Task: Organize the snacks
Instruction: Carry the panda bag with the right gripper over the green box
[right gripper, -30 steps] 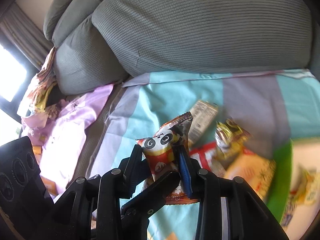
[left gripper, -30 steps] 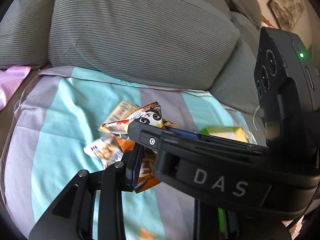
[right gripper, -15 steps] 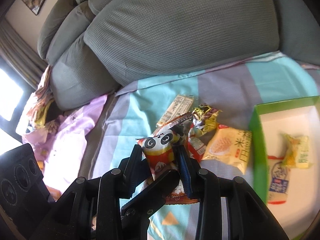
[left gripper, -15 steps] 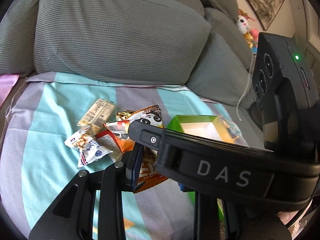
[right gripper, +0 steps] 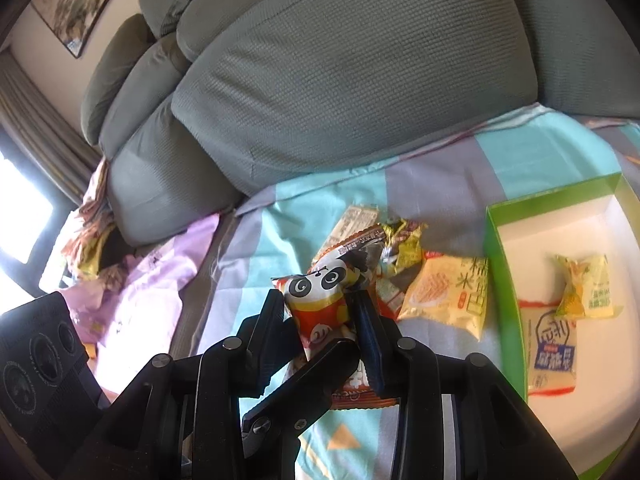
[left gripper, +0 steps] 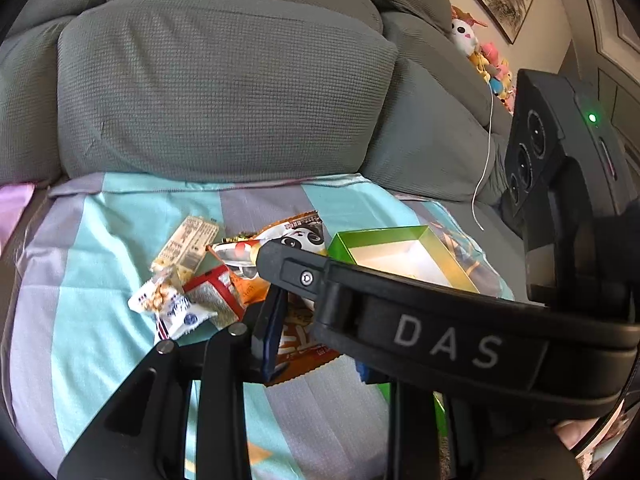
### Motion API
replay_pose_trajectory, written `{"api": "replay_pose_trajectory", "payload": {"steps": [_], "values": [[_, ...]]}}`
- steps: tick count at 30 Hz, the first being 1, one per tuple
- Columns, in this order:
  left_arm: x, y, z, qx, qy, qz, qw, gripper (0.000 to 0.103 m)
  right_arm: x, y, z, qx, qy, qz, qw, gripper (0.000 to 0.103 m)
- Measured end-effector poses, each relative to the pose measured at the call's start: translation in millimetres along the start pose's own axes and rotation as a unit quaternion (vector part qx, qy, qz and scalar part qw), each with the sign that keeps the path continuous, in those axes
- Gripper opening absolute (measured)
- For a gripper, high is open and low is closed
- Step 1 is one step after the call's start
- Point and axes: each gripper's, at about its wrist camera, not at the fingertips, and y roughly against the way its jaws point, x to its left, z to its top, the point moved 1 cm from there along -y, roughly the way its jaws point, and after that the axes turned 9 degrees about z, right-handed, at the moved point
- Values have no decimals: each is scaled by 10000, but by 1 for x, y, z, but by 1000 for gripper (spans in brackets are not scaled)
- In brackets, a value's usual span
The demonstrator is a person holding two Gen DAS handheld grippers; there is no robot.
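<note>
My right gripper is shut on a panda snack packet, held above the striped cloth. The same packet shows in the left wrist view, with the right gripper's black body across the frame. My left gripper is mostly hidden behind that body; one blue pad stands beside an orange packet. A green box at the right holds two packets. A pile of loose snacks lies beside it.
Large grey sofa cushions rise behind the striped teal and grey cloth. A pink cloth lies at the left. Plush toys sit at the far right of the sofa. A beige bar packet lies at the pile's left.
Both views have swung right, bringing the green box and its contents into fuller view. The right gripper keeps its hold on the panda packet.
</note>
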Motion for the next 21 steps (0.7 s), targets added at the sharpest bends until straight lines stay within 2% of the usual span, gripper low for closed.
{"api": "replay_pose_trajectory", "payload": {"steps": [8,21], "values": [[-18,-14,-1,-94,-142,-112,9998,27,-18,10,2,-238,-35,12,9997,39],[-47,-19,0,-282,-234,-479,9982,27,-37,39,5,-534,-5,-283,9982,39]]}}
